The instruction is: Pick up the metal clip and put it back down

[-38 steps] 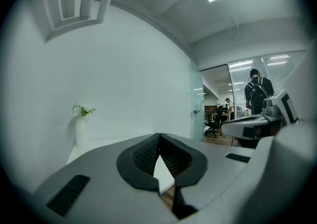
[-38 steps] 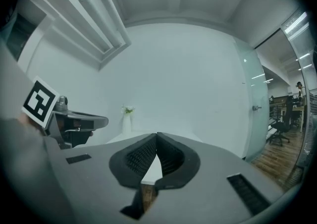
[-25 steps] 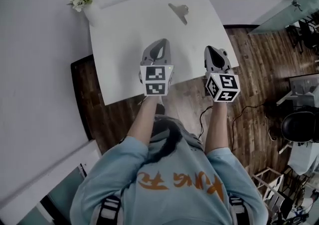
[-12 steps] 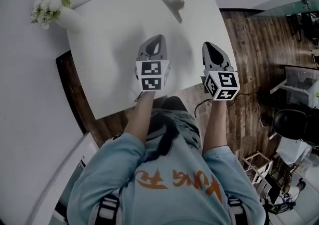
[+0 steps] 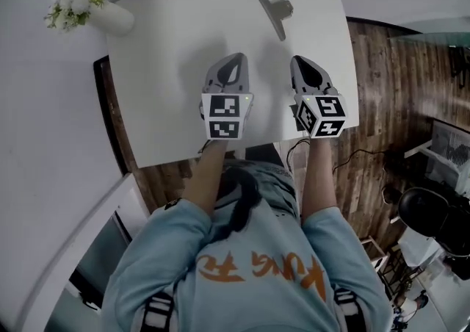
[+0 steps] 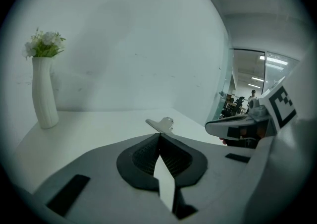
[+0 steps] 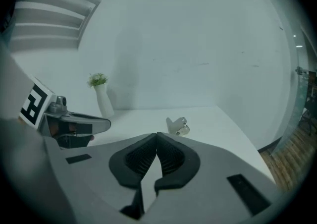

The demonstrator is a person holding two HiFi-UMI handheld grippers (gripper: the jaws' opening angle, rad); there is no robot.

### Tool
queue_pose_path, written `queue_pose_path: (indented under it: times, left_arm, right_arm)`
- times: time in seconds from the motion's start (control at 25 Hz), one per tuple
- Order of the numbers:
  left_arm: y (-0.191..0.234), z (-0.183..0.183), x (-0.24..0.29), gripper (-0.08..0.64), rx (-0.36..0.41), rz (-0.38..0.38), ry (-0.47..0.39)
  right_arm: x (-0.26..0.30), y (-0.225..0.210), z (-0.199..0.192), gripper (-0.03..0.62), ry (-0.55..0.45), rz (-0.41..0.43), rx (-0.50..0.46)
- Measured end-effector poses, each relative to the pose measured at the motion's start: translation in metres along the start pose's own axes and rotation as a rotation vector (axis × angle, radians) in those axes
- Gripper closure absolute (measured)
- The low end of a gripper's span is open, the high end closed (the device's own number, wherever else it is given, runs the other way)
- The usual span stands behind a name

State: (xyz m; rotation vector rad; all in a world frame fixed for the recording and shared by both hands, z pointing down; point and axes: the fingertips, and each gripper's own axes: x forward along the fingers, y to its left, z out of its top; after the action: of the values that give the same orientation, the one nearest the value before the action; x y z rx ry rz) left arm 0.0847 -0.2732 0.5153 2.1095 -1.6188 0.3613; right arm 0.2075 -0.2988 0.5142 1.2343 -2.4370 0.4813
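The metal clip [image 5: 274, 12] lies on the white table [image 5: 169, 66] towards its far edge, with nothing touching it. It also shows just beyond the jaw tips in the left gripper view as the clip [image 6: 161, 124], and in the right gripper view as the clip [image 7: 177, 126]. My left gripper [image 5: 233, 61] hovers over the middle of the table, shut and empty. Over the table's near right part is my right gripper [image 5: 302, 64], also shut with nothing between its jaws. Both grippers point at the clip from a short distance.
A white vase with white flowers [image 5: 87, 9] stands at the table's far left corner, seen also as the vase [image 6: 43, 86]. A pale wall runs behind the table. Dark wooden floor [image 5: 382, 88] lies right of the table, with office chairs further off.
The head view has swung, so the table now fills more of the picture. Both grippers sit a little further over the table, nearer the clip. Their jaws stay shut.
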Motion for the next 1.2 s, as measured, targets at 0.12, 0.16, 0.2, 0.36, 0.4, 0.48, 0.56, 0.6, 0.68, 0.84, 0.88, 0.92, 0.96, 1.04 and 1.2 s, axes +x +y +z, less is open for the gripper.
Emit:
queue_pose_path:
  times: [0.12, 0.16, 0.2, 0.36, 0.4, 0.48, 0.56, 0.6, 0.68, 0.84, 0.88, 0.92, 0.96, 1.04, 1.2]
  left_arm:
    - [0.012, -0.003, -0.002, 0.535, -0.022, 0.045, 0.016]
    - [0.015, -0.004, -0.003, 0.536, -0.026, 0.051, 0.02]
    - [0.019, -0.005, -0.004, 0.535, -0.029, 0.055, 0.024]
    - [0.037, -0.012, -0.007, 0.535, -0.05, 0.082, 0.039]
    - [0.04, -0.014, -0.005, 0.535, -0.055, 0.088, 0.043]
    - [0.045, -0.014, -0.002, 0.535, -0.065, 0.1, 0.048]
    - [0.049, -0.015, 0.0, 0.536, -0.072, 0.116, 0.053]
    - [0.051, -0.015, 0.002, 0.536, -0.075, 0.123, 0.056]
    - [0.052, -0.015, 0.005, 0.536, -0.077, 0.133, 0.063]
    - [0.054, -0.019, 0.013, 0.535, -0.09, 0.139, 0.079]
    - [0.056, -0.02, 0.013, 0.535, -0.094, 0.141, 0.081]
    - [0.058, -0.021, 0.014, 0.535, -0.097, 0.145, 0.082]
    - [0.06, -0.022, 0.015, 0.535, -0.097, 0.15, 0.084]
    - [0.064, -0.022, 0.015, 0.536, -0.082, 0.161, 0.091]
    - [0.074, -0.025, 0.012, 0.535, -0.075, 0.188, 0.099]
  right_arm:
    - [0.026, -0.005, -0.001, 0.579, 0.047, 0.034, -0.048]
    - [0.033, -0.008, 0.002, 0.578, 0.054, 0.039, -0.06]
    - [0.04, -0.01, 0.005, 0.578, 0.055, 0.043, -0.07]
    - [0.072, -0.019, 0.019, 0.555, 0.069, 0.067, -0.101]
    - [0.078, -0.024, 0.023, 0.543, 0.07, 0.067, -0.104]
    - [0.089, -0.032, 0.034, 0.521, 0.068, 0.071, -0.112]
    - [0.101, -0.039, 0.038, 0.483, 0.081, 0.087, -0.12]
    - [0.107, -0.042, 0.038, 0.468, 0.094, 0.096, -0.117]
    - [0.117, -0.051, 0.037, 0.447, 0.117, 0.106, -0.082]
    - [0.136, -0.062, 0.029, 0.43, 0.168, 0.094, -0.043]
    - [0.142, -0.062, 0.025, 0.43, 0.185, 0.099, -0.046]
    - [0.147, -0.062, 0.021, 0.427, 0.2, 0.106, -0.04]
    - [0.152, -0.062, 0.018, 0.425, 0.212, 0.112, -0.029]
    - [0.161, -0.065, 0.012, 0.421, 0.232, 0.12, -0.008]
    - [0.174, -0.065, 0.005, 0.422, 0.26, 0.149, 0.032]
